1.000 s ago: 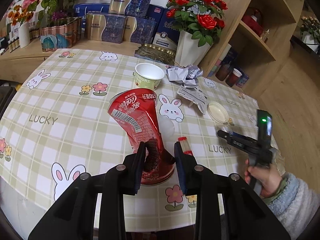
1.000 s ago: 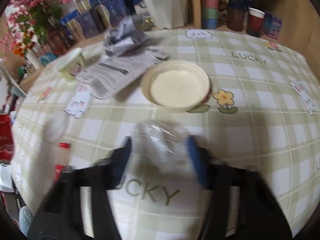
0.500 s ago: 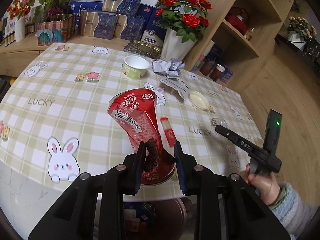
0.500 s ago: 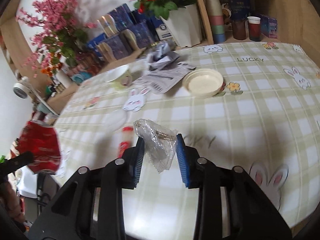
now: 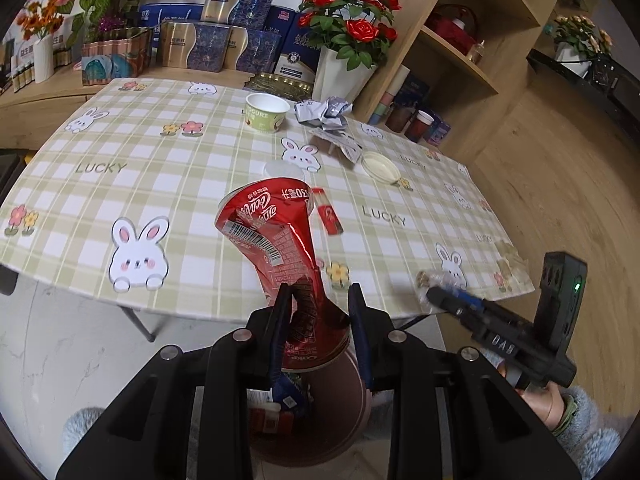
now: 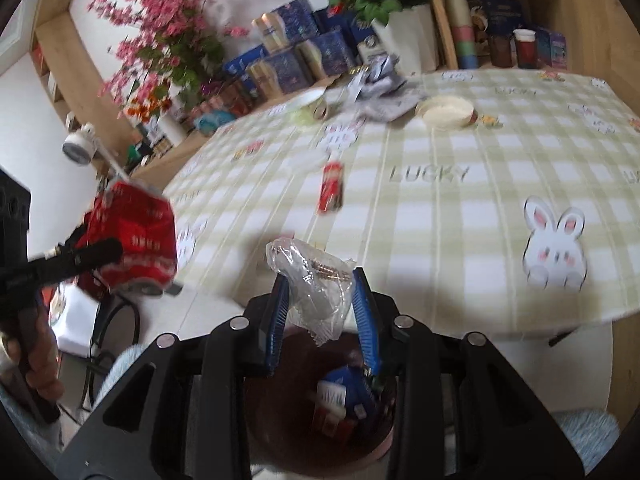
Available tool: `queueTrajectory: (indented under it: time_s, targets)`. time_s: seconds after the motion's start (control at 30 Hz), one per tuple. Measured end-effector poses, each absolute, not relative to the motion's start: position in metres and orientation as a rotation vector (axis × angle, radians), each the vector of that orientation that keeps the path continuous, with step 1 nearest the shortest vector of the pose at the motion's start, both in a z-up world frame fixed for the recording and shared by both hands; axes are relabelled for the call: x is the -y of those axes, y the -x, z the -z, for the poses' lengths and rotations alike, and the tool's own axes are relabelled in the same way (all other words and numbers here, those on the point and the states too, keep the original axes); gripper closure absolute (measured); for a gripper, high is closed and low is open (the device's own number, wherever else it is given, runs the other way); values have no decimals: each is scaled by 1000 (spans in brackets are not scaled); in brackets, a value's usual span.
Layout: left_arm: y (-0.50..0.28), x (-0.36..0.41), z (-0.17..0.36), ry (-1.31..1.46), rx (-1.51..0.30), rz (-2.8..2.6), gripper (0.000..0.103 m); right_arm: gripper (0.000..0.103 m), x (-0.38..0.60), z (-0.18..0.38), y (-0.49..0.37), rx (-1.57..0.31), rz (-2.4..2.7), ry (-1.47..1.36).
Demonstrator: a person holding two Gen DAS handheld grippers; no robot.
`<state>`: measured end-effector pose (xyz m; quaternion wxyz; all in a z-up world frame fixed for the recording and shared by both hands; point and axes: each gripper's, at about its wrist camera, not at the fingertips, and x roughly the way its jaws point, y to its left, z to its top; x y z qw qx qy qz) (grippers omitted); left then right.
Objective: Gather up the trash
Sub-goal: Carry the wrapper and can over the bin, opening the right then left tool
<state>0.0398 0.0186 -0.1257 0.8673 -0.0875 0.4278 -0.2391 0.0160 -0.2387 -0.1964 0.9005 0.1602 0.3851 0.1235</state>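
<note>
Nearest, directly below both grippers: brown waste bin (image 6: 372, 440) on the floor off the table's edge, already holding wrappers and cartons, positioned so table trash can be dropped straight in.

Left gripper (image 5: 318, 332) clamped on a crushed red Coca-Cola can (image 5: 276, 248), pinched at the narrow crumpled end, wide end pointing up and away; held over the bin mouth, likely ready for release. Can hanging off the table, not touching it.

Right gripper (image 6: 320, 308) pressed onto a clear crinkled plastic wrapper (image 6: 316, 284), pads squeezing both sides, loose top sticking up above the fingertips, something small and brownish inside, too blurred to name. Also above the bin opening, beside the left load, so both pieces can go in at once.

Still to collect on the checked rabbit tablecloth (image 5: 120, 184): small red tube-shaped pack (image 5: 328, 216) lying flat mid-table; clear round lid (image 5: 280, 169) just beyond; shallow cream lid (image 5: 379, 165) further right; flat printed sachet (image 5: 340, 143) beside it; green yogurt cup (image 5: 266, 112) upright; crumpled silver foil (image 5: 324, 111) near the white vase of red roses (image 5: 352, 32).

Judged: release step next, several pieces left.
</note>
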Motion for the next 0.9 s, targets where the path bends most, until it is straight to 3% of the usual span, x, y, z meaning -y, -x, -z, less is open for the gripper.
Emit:
queueTrajectory:
  time_s: [0.27, 0.6, 0.9]
  targets:
    - [-11, -32, 141, 212, -929, 485, 75, 69, 206, 234, 11, -917, -298, -308]
    - [12, -29, 149, 176, -934, 497, 75, 64, 187, 234, 14, -949, -293, -235]
    - [13, -28, 154, 172, -948, 492, 75, 13, 198, 208, 23, -816, -201, -195]
